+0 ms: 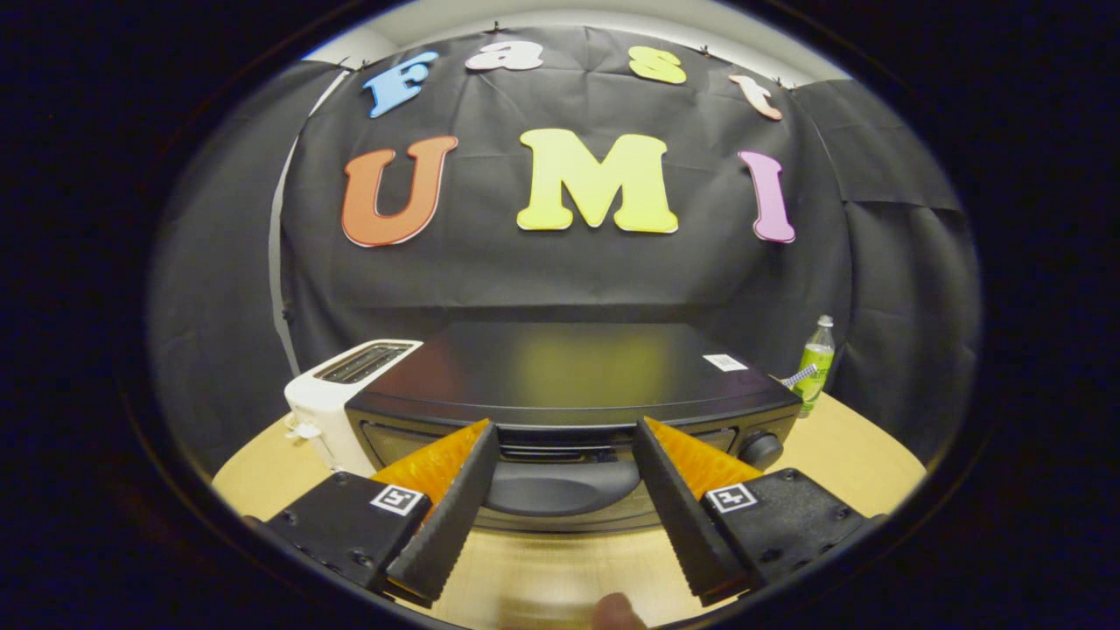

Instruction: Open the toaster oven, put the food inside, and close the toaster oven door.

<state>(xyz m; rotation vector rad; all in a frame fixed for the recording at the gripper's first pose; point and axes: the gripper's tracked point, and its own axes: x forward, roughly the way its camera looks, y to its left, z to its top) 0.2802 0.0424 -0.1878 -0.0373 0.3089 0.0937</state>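
Observation:
A black toaster oven (569,372) stands on the wooden table, seen from above and in front. Its door is shut, with a wide dark handle (562,486) across the top of the door. My gripper (564,436) is open, and its fingertips reach the oven's front upper edge on either side of the handle. The handle lies between the fingers, slightly below their tips, and nothing is held. A control knob (760,450) sits on the oven's front at the right, beyond the right finger. No food shows in this view.
A white slot toaster (337,394) stands close against the oven's left side. A green bottle (815,363) stands behind the oven's right corner. The round wooden table (857,464) extends on both sides. A fingertip (617,611) shows just below the gripper.

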